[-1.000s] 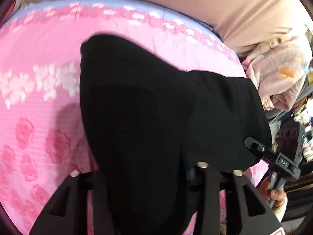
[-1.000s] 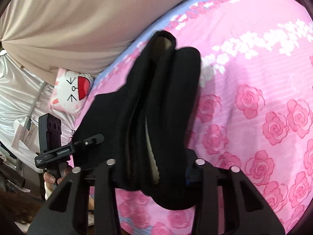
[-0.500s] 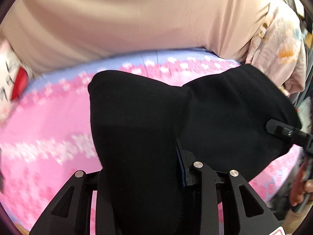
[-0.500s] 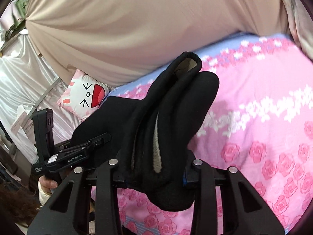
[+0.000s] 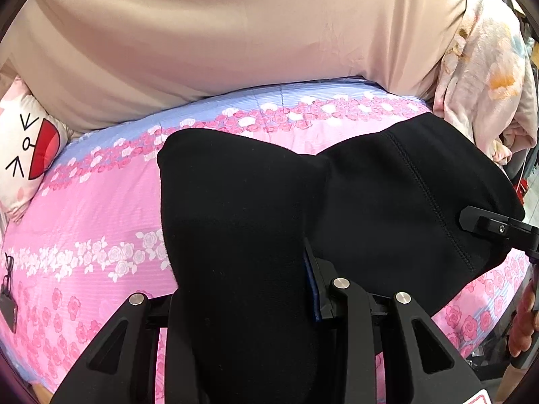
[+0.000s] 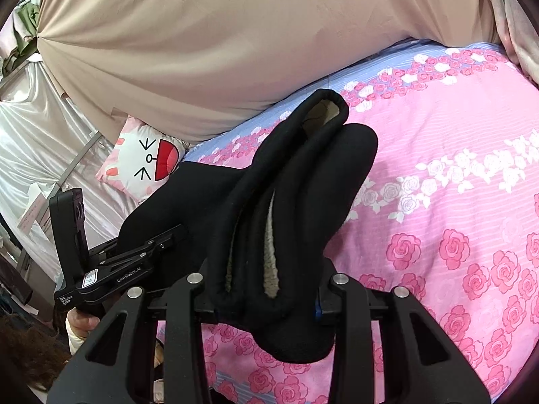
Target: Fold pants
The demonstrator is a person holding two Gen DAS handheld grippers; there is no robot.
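Observation:
Black fleece-lined pants are held up above a pink rose-patterned bed, stretched between both grippers. My left gripper is shut on one end of the folded bundle; thick black cloth fills the space between its fingers. My right gripper is shut on the other end, where cream lining shows between the layers of the pants. The right gripper's tip shows at the right edge of the left wrist view, and the left gripper at the left of the right wrist view.
A beige curtain hangs behind the bed. A white cat-face pillow lies at the bed's head end. A pale floral cloth hangs at the right. A small dark object lies on the bed's left edge.
Both grippers have lifted the pants higher and tilted upward, so the curtain and pillow have come into view. The grip on the cloth is unchanged.

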